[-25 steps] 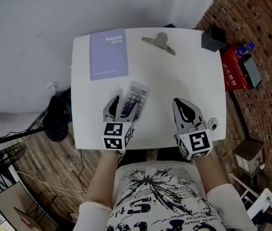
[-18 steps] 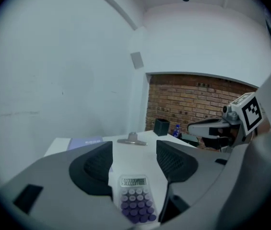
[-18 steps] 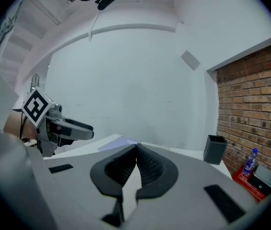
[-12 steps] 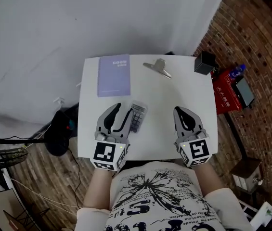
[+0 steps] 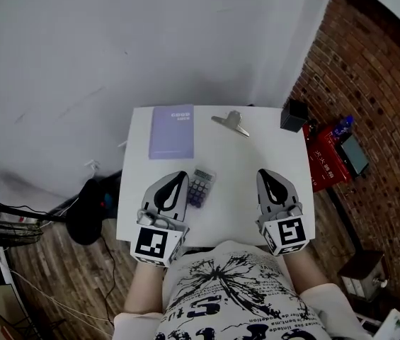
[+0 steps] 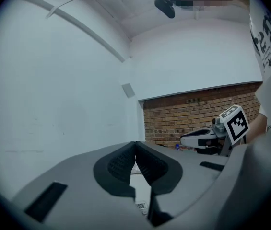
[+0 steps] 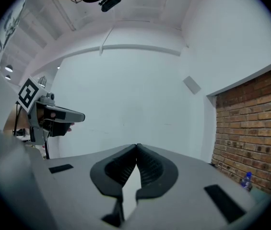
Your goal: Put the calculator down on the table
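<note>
Head view gives you the whole layout: the calculator point(image 5: 201, 187) lies flat on the white table point(image 5: 242, 190), near the front edge, just to the right of your left gripper point(image 5: 181, 176) as seen from above, and well apart from your right gripper point(image 5: 262, 174). The gripper views show none of that: each looks level at white wall and brick, w/ only the other gripper's marker cube off to the side. They do settle the jaws, though. Left gripper's pads are pressed together w/ nothing between them, and the right gripper's pads also meet at the tips, empty. Vs a second ago: your left jaws stood apart around the calculator, resting on the table; they have just been closing and hold nothing now, and the calculator is left on the tabletop. Both grippers sit higher over the table's front edge, and the table looks smaller and further off in the head view. Count: 2 grippers, 1 calculator, 1 purple notebook point(image 5: 172, 131) at the back left, 1 metal clip point(image 5: 231, 123) back centre, 1 black box point(image 5: 293, 116) at the back right corner
</note>
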Demonstrator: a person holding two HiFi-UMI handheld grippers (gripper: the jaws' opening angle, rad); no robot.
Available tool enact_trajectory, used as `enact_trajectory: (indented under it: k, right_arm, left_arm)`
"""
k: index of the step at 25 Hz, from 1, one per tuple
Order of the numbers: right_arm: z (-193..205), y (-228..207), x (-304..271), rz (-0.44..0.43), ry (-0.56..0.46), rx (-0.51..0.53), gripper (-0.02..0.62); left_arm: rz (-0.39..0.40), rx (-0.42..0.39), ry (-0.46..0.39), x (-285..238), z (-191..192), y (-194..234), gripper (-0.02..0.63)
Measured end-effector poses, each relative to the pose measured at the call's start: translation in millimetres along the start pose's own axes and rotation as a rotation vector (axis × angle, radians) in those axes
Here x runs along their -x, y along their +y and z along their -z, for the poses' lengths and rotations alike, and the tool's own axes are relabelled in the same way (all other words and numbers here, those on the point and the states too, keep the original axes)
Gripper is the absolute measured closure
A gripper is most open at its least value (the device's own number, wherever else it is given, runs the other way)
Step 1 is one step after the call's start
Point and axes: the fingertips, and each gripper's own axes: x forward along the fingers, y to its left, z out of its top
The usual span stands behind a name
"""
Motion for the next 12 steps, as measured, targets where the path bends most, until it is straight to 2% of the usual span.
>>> enact_trajectory:
  k: [12]
  right_arm:
    - [-7.2, 6.1, 3.1, -0.025, -0.011, -0.002, 0.582]
  left_arm:
    - [0.004, 0.013, 0.007, 8.8, -0.7, 2.7, 0.591]
